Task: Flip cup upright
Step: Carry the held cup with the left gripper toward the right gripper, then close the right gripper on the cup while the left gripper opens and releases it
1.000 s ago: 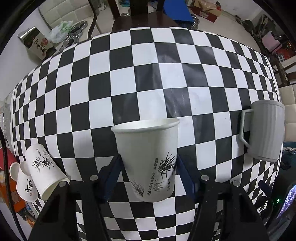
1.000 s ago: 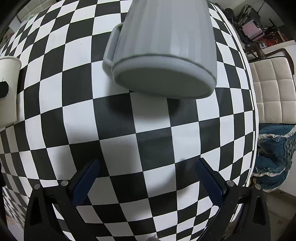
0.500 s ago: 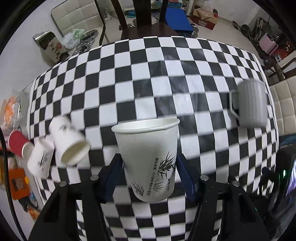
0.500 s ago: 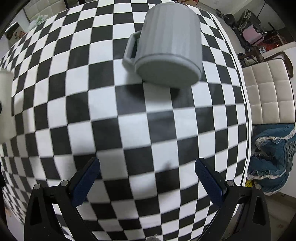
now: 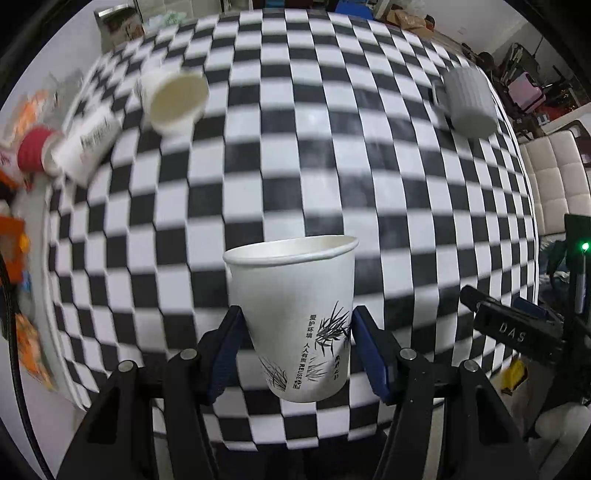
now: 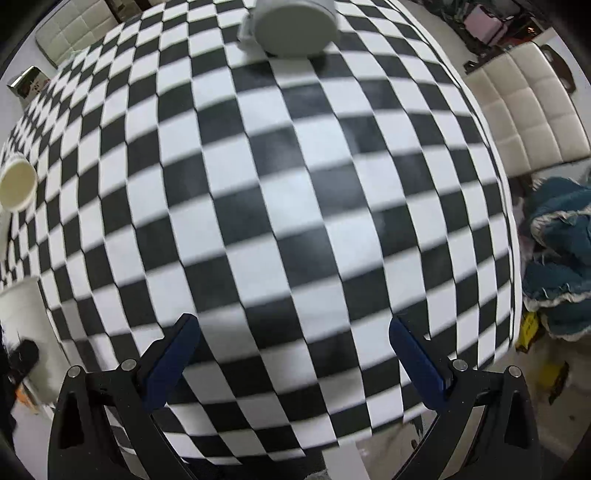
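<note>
Gripping upright paper cup (image 5: 295, 325), left tongs (image 5: 295, 347), right tongs (image 6: 295, 354) spread

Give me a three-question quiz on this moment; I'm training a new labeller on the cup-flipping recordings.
1. True or false: the left gripper holds the white paper cup with bamboo print with its opening facing up.
2. Multiple choice: the right gripper is A) shut on the grey ribbed mug, B) open with nothing between its fingers, C) shut on a red cup.
3. Fill in: the grey ribbed mug stands on the black-and-white checkered tablecloth with its flat ____ facing up.

Key: 1 true; 2 B; 3 base (it is upside down).
</note>
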